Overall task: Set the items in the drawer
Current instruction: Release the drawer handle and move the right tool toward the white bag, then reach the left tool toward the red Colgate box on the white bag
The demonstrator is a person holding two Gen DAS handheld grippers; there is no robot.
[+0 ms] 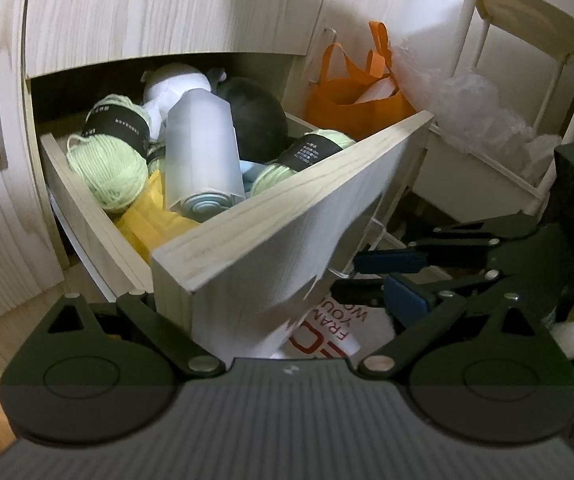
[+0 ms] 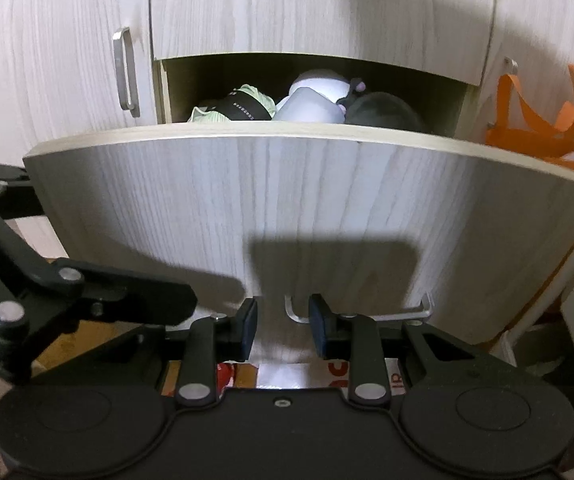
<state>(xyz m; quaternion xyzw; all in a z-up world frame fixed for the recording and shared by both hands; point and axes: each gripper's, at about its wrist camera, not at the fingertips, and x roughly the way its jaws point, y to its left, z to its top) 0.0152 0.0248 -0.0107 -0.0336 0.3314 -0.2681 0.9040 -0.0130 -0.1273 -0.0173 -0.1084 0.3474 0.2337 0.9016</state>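
The pale wood drawer [image 1: 271,216] [image 2: 311,208] stands pulled out and full. In it lie green yarn balls [image 1: 107,164], a frosted white bottle [image 1: 201,148], a black round thing [image 1: 255,116], a white soft toy [image 1: 175,80] and yellow cloth [image 1: 147,220]. My right gripper [image 2: 283,326] is open, its blue pads either side of the left end of the drawer's metal handle [image 2: 367,314], not clamped on it. It also shows in the left wrist view [image 1: 391,276]. My left gripper [image 1: 271,320] straddles the drawer's front corner; its fingertips are hidden, and nothing shows in it.
An orange bag [image 1: 359,96] [image 2: 543,128] hangs right of the drawer. A white wire rack [image 1: 527,80] with plastic wrap stands further right. A closed drawer [image 2: 327,12] is above and a cabinet door [image 2: 67,60] is left. Printed paper [image 1: 327,332] lies on the floor.
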